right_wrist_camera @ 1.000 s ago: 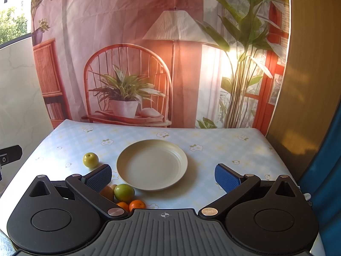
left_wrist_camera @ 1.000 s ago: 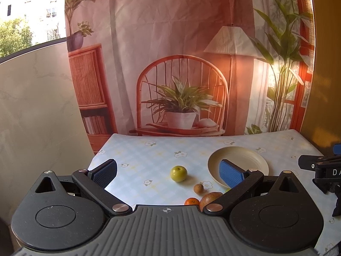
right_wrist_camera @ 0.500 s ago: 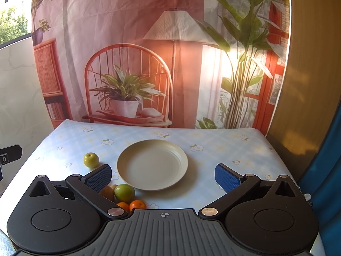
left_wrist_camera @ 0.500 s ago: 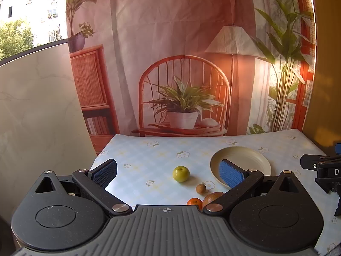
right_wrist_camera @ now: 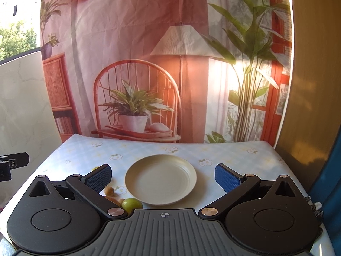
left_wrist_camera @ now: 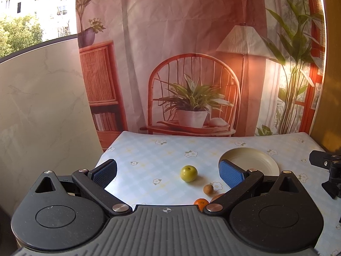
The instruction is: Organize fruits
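Plenty of open worktop [left_wrist_camera: 149, 155] on the left and toward the back, nothing parked there. Right half taken up by the empty plate [right_wrist_camera: 160, 179]. Fruit bunched along the plate's near-left edge: green fruit [left_wrist_camera: 188, 173] standing apart, small brown fruit [left_wrist_camera: 208, 189] and orange [left_wrist_camera: 201, 203] closer in. Backdrop [right_wrist_camera: 136, 53] closing off the far edge, marble panel [left_wrist_camera: 42, 111] walling the left.
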`<state>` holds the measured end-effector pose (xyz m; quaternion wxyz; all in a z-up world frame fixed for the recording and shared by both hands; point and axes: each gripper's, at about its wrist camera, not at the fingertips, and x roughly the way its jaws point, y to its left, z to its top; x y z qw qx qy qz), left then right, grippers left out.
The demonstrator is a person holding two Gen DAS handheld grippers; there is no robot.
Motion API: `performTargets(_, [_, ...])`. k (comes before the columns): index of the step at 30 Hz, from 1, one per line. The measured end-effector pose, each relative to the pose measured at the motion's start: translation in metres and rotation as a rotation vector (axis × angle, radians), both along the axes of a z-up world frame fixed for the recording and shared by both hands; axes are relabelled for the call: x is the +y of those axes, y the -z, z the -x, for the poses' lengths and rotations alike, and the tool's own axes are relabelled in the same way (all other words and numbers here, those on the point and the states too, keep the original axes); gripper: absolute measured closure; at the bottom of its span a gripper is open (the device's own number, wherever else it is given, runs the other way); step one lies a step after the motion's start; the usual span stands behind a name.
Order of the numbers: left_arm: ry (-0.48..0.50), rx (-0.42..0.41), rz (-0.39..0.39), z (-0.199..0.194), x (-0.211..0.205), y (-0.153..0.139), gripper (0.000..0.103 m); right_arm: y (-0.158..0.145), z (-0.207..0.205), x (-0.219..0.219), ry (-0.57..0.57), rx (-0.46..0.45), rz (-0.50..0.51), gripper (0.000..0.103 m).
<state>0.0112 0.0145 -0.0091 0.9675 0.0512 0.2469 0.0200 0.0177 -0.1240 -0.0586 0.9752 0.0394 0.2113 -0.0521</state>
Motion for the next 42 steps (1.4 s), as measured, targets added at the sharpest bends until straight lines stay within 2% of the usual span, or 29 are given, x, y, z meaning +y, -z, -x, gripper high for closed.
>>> performTargets(4, [0.007, -0.021, 0.009, -0.002, 0.003, 0.01, 0.0, 0.015, -0.004, -0.008, -0.004, -0.007, -0.054, 0.0])
performTargets(9, [-0.003, -0.066, -0.004, -0.003, 0.007, 0.024, 0.0, 0.045, -0.011, -0.007, -0.018, -0.012, -0.044, 0.0])
performTargets(12, [0.006, -0.056, 0.025, -0.009, 0.011, 0.032, 0.001, 0.061, -0.014, -0.005, -0.014, -0.001, -0.036, 0.0])
performTargets(20, [0.003, -0.031, 0.031, -0.018, 0.015, 0.055, 0.002, 0.091, -0.024, -0.008, -0.024, 0.054, -0.085, 0.0])
performTargets(26, [0.008, -0.028, 0.032, -0.02, 0.017, 0.071, 0.003, 0.114, -0.024, -0.005, -0.028, 0.056, -0.075, 0.0])
performTargets(30, [0.004, -0.026, 0.011, -0.021, 0.017, 0.079, 0.01, 0.122, -0.024, 0.0, -0.067, 0.057, -0.033, 0.0])
performTargets(33, [0.011, -0.02, 0.025, -0.022, 0.017, 0.085, 0.01, 0.127, -0.026, 0.004, -0.082, 0.08, -0.001, 0.0])
performTargets(37, [0.018, 0.005, 0.047, -0.026, 0.019, 0.092, 0.01, 0.132, -0.024, 0.003, -0.095, 0.065, 0.003, 0.0])
performTargets(42, [0.014, 0.03, 0.067, -0.03, 0.021, 0.1, 0.011, 0.139, -0.025, 0.002, -0.059, 0.077, 0.042, 0.0])
